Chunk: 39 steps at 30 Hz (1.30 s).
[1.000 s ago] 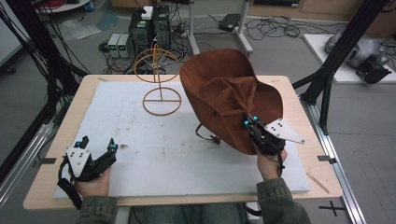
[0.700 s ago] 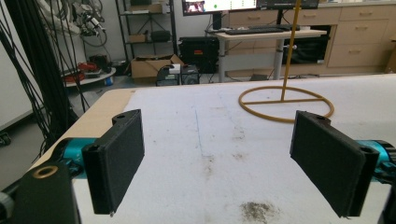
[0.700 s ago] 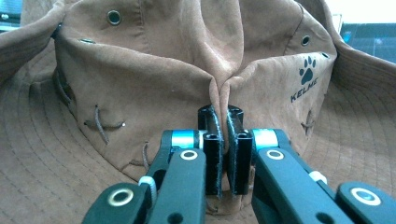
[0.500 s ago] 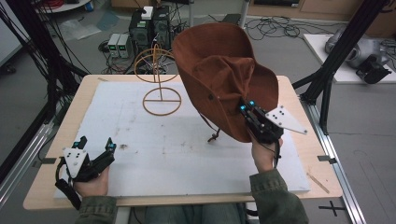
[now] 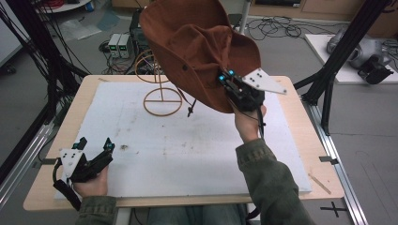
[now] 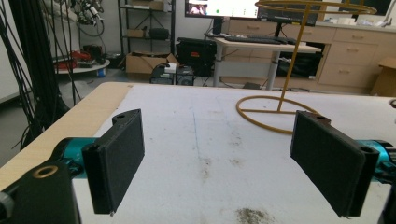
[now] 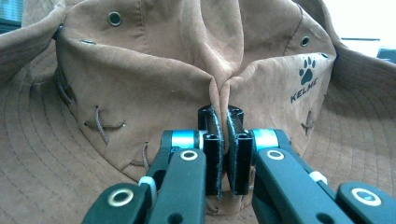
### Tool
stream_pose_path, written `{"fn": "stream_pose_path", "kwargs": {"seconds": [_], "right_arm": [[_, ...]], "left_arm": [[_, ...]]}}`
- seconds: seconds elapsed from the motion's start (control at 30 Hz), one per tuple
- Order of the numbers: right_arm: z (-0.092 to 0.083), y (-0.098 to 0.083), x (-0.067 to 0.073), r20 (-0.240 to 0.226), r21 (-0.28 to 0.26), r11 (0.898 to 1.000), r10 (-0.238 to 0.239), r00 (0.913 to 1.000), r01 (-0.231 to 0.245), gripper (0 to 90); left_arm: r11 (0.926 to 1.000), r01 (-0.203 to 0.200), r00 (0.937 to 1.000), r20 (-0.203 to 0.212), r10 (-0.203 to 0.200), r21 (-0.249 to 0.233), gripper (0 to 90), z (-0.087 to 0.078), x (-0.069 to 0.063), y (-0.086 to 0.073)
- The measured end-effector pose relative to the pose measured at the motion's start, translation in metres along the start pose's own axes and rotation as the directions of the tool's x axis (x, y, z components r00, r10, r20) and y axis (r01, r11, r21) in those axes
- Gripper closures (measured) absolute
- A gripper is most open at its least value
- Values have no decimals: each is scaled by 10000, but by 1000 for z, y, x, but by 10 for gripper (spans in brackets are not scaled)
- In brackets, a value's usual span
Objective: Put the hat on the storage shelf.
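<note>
- Brown hat (image 5: 197, 51) — a fold of its crown pinched in the right tongs (image 5: 226, 77), held aloft above the desk (image 5: 300, 117).
- Wire stand (image 5: 162, 96) just beyond it.
- Left tongs (image 5: 94, 144) — spread apart, empty, low over the desk.

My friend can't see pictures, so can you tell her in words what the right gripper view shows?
The right gripper, with two black jaws, pinches a fold in the crown of a floppy brown fabric hat. The hat has metal eyelets, brown stitches and a dark paw-print logo.
</note>
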State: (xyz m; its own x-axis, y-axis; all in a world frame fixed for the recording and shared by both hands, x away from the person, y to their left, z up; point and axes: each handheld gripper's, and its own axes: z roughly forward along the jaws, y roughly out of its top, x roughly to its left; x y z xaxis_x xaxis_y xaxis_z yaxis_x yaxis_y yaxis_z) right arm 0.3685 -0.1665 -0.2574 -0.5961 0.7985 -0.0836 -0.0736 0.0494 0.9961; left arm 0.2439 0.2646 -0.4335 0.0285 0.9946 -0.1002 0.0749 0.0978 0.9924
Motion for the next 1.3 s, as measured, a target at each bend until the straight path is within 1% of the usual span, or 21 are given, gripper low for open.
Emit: {"fn": "stream_pose_path", "kwargs": {"seconds": [0.13,0.17,0.2,0.23,0.27,0.3,0.37,0.47,0.5,0.53,0.63,0.67,0.77,0.8,0.9,0.93,0.97,1.0,1.03,1.2,1.3], "right_arm": [[38,15,10,-309,300,9991,-277,9991,286,877],[38,15,10,-309,300,9991,-277,9991,286,877],[53,20,15,-418,409,9984,-377,9984,395,877],[53,20,15,-418,409,9984,-377,9984,395,877],[67,24,20,-475,448,9978,-459,9978,480,877],[67,24,20,-475,448,9978,-459,9978,480,877],[88,27,25,-616,529,9978,-374,9974,407,877],[106,28,27,-623,779,9961,-370,9974,418,877],[106,28,27,-623,779,9961,-370,9974,418,877],[117,27,27,-676,926,9951,-297,9973,359,877],[130,20,27,-752,1227,9920,-191,9970,282,877],[130,20,27,-752,1227,9920,-191,9970,282,877],[142,9,29,-878,1856,9816,-283,9957,443,876],[142,9,29,-878,1856,9816,-283,9957,443,876],[149,2,31,-1104,2476,9652,-586,9922,846,874],[149,2,31,-1104,2476,9652,-586,9922,846,874],[151,-1,31,-1308,2704,9571,-704,9889,1039,872],[151,-1,31,-1308,2704,9571,-704,9889,1039,872],[153,-3,32,-1424,2848,9522,-724,9872,1109,870],[154,-4,33,-1528,2829,9532,-651,9861,1067,868],[155,-5,33,-1559,2930,9499,-647,9857,1087,866]], "left_arm": [[9993,363,9993,-8,-363,119,183,1,7,-2],[9989,462,9989,-29,-462,114,183,1,8,-2],[9986,512,9987,-57,-512,113,183,1,10,-2],[9979,642,9979,-86,-641,70,183,1,11,-3],[9970,764,9971,-59,-764,89,183,1,13,-3],[9960,890,9960,-9,-890,77,183,1,14,-4],[9947,1016,9948,-13,-1016,160,183,3,16,-5],[9921,1226,9925,-1,-1226,266,184,4,19,-7],[9919,1232,9924,-1,-1233,293,184,4,21,-7],[9916,1268,9919,-19,-1268,256,183,5,22,-7],[9900,1388,9903,28,-1390,257,183,5,25,-7],[9901,1382,9904,34,-1383,265,183,5,25,-7],[9910,1302,9915,33,-1304,296,183,6,25,-8],[9910,1301,9915,48,-1303,321,183,7,24,-8],[9909,1295,9914,135,-1301,363,183,8,23,-8],[9910,1276,9916,176,-1283,396,183,8,22,-8],[9910,1280,9914,213,-1289,392,183,9,22,-9],[9914,1243,9919,231,-1253,419,183,9,22,-9],[9910,1266,9915,253,-1277,438,183,9,22,-9],[9908,1280,9914,232,-1291,428,183,9,23,-9],[9904,1321,9909,207,-1331,419,183,9,24,-9]]}}
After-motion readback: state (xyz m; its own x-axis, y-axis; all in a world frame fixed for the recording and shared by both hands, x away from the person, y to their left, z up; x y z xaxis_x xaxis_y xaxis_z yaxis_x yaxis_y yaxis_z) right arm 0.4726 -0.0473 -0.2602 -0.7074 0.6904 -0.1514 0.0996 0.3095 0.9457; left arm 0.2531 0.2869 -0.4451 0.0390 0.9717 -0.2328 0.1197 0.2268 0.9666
